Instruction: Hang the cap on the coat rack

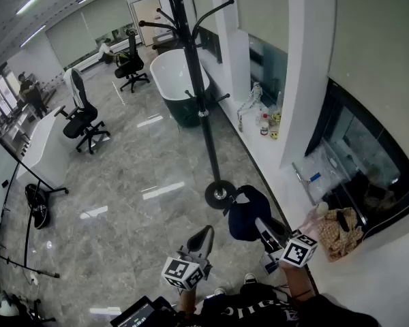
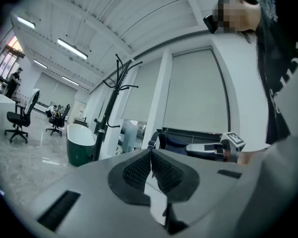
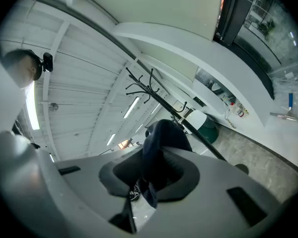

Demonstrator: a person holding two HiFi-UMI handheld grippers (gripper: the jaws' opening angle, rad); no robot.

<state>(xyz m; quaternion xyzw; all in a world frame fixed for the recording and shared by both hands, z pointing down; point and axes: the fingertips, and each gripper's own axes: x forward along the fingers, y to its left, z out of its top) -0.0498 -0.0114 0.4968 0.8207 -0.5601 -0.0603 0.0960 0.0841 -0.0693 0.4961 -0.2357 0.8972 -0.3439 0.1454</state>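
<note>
cap (image 1: 247, 213) in right tongs (image 1: 264, 229), angled toward coat rack (image 1: 208, 129)

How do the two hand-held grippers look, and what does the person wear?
Both the left gripper and the right gripper have smooth grey bodies with black ribbed pads. Each carries a white cube printed with black square markers. The person wears a black top with white lettering.

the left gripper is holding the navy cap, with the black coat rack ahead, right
No, the right gripper holds the navy cap, as the right gripper view shows; the left gripper is closed and empty. The black coat rack does stand ahead.
</note>
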